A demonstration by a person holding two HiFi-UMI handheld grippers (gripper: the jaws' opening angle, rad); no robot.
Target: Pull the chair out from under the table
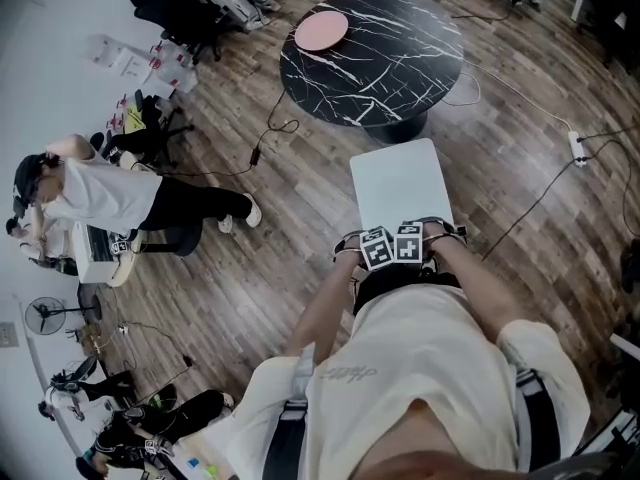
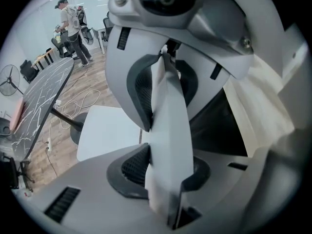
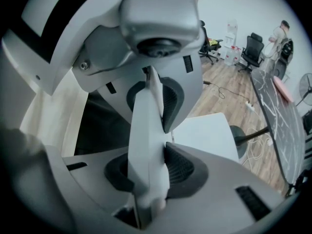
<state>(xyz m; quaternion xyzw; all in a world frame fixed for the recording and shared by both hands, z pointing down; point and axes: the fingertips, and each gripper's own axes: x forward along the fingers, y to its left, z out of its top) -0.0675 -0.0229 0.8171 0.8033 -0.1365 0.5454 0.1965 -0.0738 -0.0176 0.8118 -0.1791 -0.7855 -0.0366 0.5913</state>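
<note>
**A:** Quick check on the pull. How far along are you, going by the views?

**B:** Mostly done, I'd say. In the head view the white chair (image 1: 400, 183) sits mid-frame, out on the wood floor (image 1: 290, 228). Only its far edge is near the rim and foot of the round black desk (image 1: 370, 53) at the upper middle.

**A:** And your grip?

**B:** Both look solid. Your left gripper (image 2: 162, 130) has its jaws clenched on the thin white top edge of the backrest (image 2: 168, 106), pads pressed on either side. Your right gripper (image 3: 152, 135) is clamped on that same edge. The two sit side by side just above your body at the lower middle of the frame.

**A:** So what's left?

**B:** Not much, as far as I can tell. The chair doesn't look tucked under the desk top any more. Maybe pull it a bit more toward you if you want real clearance, then let go of the backrest.
</note>
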